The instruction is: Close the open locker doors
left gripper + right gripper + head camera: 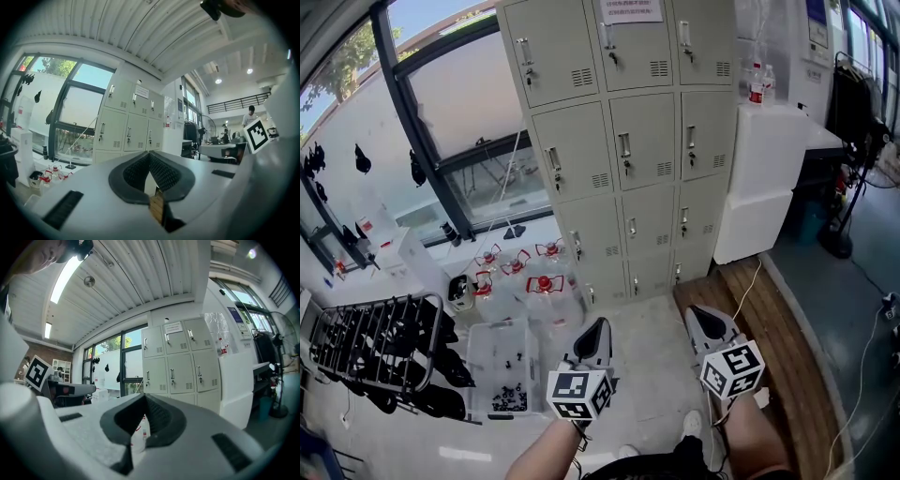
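The lockers (628,141) stand against the wall ahead, well apart from both tools, and every door in sight looks flush. I cannot tell whether one in the bottom row is ajar.

The left hand-held gripper (599,325) and the right hand-held gripper (703,321) point level at them, each with its jaws pressed together on nothing.

The likely trouble is underfoot. The jugs (525,272) and the plastic bin (500,361) crowd the left of the approach, and a cable (750,286) trails over the raised wooden board (773,323) on the right, so a careless step could trip or knock something. Narrow tips could also skid off a door or catch a handle (624,145).

Bare floor (652,356) runs straight to the middle column. The white cabinet (764,178) hems in the right column.
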A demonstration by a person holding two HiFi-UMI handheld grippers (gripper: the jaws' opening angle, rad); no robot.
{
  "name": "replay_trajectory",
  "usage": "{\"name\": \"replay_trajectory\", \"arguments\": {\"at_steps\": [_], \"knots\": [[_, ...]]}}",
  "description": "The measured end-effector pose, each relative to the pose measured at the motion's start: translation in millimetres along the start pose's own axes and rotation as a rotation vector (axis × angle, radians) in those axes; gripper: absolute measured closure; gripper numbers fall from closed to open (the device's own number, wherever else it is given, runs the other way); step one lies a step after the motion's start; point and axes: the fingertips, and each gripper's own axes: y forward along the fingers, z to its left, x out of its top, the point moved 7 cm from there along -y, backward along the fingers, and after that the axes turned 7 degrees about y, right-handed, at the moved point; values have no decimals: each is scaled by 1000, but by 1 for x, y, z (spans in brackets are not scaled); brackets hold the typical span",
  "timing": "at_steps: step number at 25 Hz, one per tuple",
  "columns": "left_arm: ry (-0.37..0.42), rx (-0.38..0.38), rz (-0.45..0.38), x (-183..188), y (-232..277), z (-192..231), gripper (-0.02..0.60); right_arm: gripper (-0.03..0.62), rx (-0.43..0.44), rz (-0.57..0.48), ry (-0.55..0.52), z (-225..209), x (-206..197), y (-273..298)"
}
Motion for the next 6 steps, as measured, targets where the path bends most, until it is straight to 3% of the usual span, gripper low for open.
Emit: {"name": "replay_trajectory", "arguments": {"at_steps": [6], "knots": [[5,-1,-4,0,-2,-1,580,594,0,2,0,-1,-1,0]]}}
